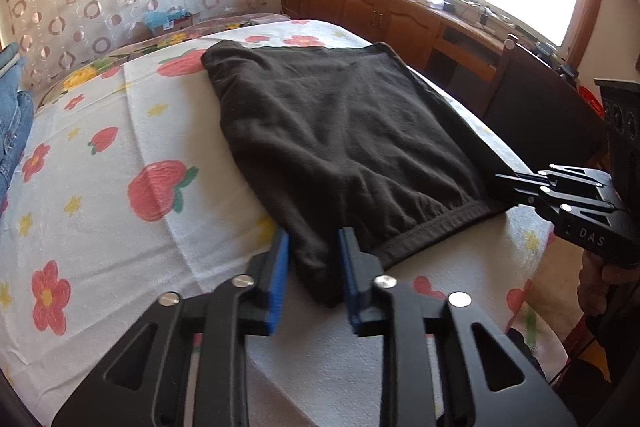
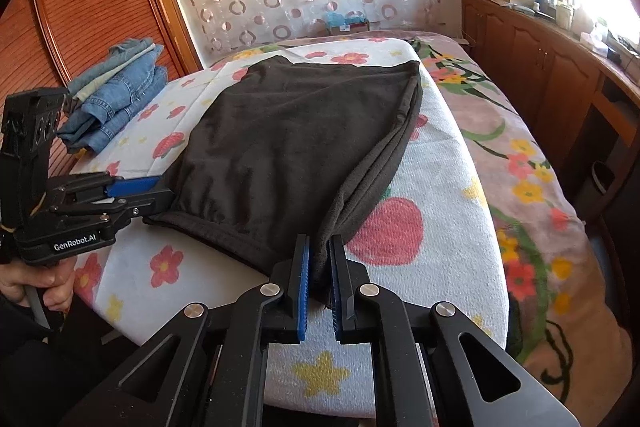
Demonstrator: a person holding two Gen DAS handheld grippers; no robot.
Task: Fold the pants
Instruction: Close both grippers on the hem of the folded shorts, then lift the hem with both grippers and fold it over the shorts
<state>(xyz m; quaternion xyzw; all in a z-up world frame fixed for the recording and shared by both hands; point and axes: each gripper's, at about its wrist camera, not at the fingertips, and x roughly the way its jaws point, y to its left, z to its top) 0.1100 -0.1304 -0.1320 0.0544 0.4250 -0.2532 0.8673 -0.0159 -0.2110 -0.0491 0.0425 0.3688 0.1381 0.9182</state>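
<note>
Black pants [image 1: 340,131], already doubled, lie centre frame on the flower-print bed [image 1: 120,131]. Left claw [image 1: 314,267] and right claw [image 2: 318,267] each pinch a near waistband corner. Grasp step; the next fold probably needs both corners lifted together toward the far edge.

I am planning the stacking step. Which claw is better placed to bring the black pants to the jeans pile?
Probably left: the left claw grips the black pants on the side nearer the jeans pile.
</note>
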